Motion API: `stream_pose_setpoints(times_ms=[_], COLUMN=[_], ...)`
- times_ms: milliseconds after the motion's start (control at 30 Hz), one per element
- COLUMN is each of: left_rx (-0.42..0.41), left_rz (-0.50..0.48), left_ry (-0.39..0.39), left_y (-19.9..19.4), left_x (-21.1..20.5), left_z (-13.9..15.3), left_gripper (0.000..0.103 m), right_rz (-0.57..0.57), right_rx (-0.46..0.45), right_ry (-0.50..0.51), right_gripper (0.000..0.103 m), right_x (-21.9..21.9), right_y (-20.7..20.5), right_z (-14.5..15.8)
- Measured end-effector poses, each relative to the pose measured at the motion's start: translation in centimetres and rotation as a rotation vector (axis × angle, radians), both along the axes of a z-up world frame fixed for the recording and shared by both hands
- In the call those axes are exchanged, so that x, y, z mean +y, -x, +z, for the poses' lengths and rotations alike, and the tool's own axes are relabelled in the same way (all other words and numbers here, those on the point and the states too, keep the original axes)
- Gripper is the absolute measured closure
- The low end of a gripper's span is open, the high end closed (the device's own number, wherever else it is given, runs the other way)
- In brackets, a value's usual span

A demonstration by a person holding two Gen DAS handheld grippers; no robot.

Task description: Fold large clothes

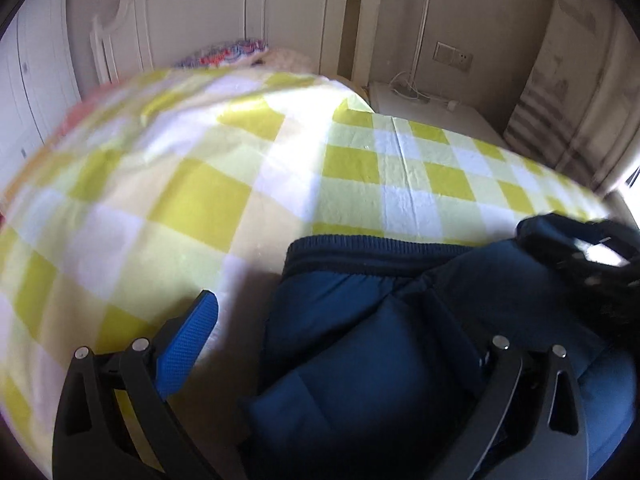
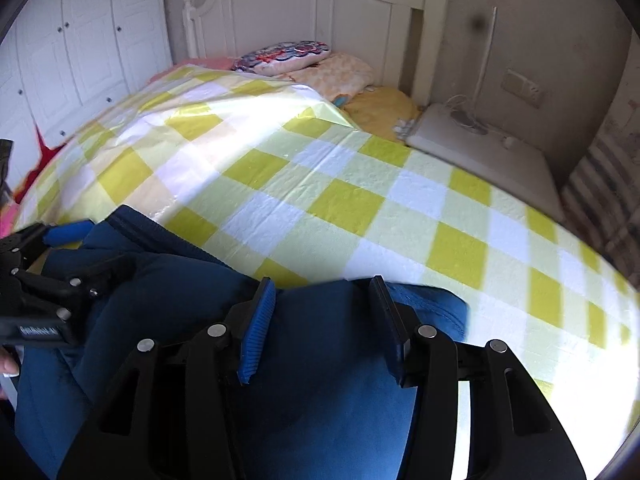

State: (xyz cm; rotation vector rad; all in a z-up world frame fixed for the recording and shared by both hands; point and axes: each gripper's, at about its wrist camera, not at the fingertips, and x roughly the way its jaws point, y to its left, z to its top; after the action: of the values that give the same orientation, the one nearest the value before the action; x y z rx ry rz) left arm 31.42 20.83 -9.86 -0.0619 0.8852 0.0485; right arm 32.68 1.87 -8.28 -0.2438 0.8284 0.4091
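Right wrist | right hand-held gripper part-open over navy garment | pillows, checked sheet beyond

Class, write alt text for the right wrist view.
A dark blue garment lies on a yellow-and-white checked bedspread, with the right gripper open over it and fabric between its fingers. The left gripper is at left; pillows rest by a white headboard.

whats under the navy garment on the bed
The navy garment lies on the yellow-and-white checked bedspread, which shows all around it. Anything else beneath the cloth is covered.
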Motion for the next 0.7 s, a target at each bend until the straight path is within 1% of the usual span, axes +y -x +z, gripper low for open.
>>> stream_pose_setpoints(times_ms=[33,67,100,133,167,200,233,267,300,333,367,400,467,500,533,567,633,700], left_rx=[-0.003,-0.003,-0.003,-0.001,0.002,0.004,0.004,0.004,0.004,0.002,0.002,0.003,0.003,0.004,0.005,0.006,0.008,0.008], left_rz=[-0.001,-0.002,-0.003,-0.003,-0.003,-0.004,-0.004,-0.004,-0.004,-0.004,-0.005,-0.005,-0.003,-0.003,-0.003,-0.003,-0.003,-0.003], left_ry=[-0.021,-0.018,-0.007,0.011,0.029,0.039,0.046,0.047,0.047,0.047,0.043,0.047,0.06,0.054,0.052,0.052,0.062,0.069], left_y=[0.1,0.1,0.2,0.1,-0.1,0.0,0.0,-0.1,-0.1,-0.1,-0.1,0.0,0.1,0.1,0.0,0.0,-0.1,-0.1], left_x=[-0.3,-0.3,-0.2,0.0,0.3,0.6,0.7,0.7,0.7,0.7,0.7,0.8,0.8,0.7,0.7,0.7,0.9,1.0], left_z=[0.0,-0.1,-0.2,-0.2,-0.3,-0.2,-0.2,-0.3,-0.3,-0.3,-0.4,-0.4,-0.4,-0.4,-0.4,-0.5,-0.5,-0.5], left_gripper=[0.002,0.002,0.002,0.002,0.002,0.002,0.002,0.002,0.002,0.002,0.002,0.002,0.002,0.002,0.002,0.002,0.002,0.002], right_rz=[0.01,0.031,0.057,0.078,0.102,0.124,0.137,0.153,0.175,0.184,0.183,0.183,0.176,0.166,0.148,0.154,0.248,0.265], right_rx=[-0.005,-0.012,-0.025,-0.044,-0.076,-0.101,-0.111,-0.104,-0.067,-0.063,-0.155,-0.158,-0.084,-0.068,-0.071,-0.089,-0.174,-0.242], right_ry=[-0.05,-0.104,-0.153,-0.176,-0.173,-0.155,-0.137,-0.11,-0.068,0.001,0.013,0.004,-0.058,-0.063,-0.041,-0.025,-0.026,-0.013], right_gripper=[0.055,0.055,0.055,0.055,0.055,0.051,0.046,0.038,0.037,0.037,0.037,0.037,0.036,0.037,0.037,0.037,0.037,0.036], right_x=[-0.5,-0.9,-1.3,-1.6,-1.6,-1.5,-1.3,-0.8,0.0,1.1,1.3,1.1,0.2,0.0,0.1,0.3,0.7,0.7], right_y=[1.4,2.7,4.3,6.0,8.2,10.4,11.7,12.9,13.5,14.3,15.4,15.5,14.6,14.7,15.5,16.6,20.8,23.8], right_z=[1.3,2.4,3.5,4.5,5.3,5.6,5.4,4.4,2.8,0.4,-0.4,-0.6,-0.1,0.2,1.0,1.6,3.3,3.6])
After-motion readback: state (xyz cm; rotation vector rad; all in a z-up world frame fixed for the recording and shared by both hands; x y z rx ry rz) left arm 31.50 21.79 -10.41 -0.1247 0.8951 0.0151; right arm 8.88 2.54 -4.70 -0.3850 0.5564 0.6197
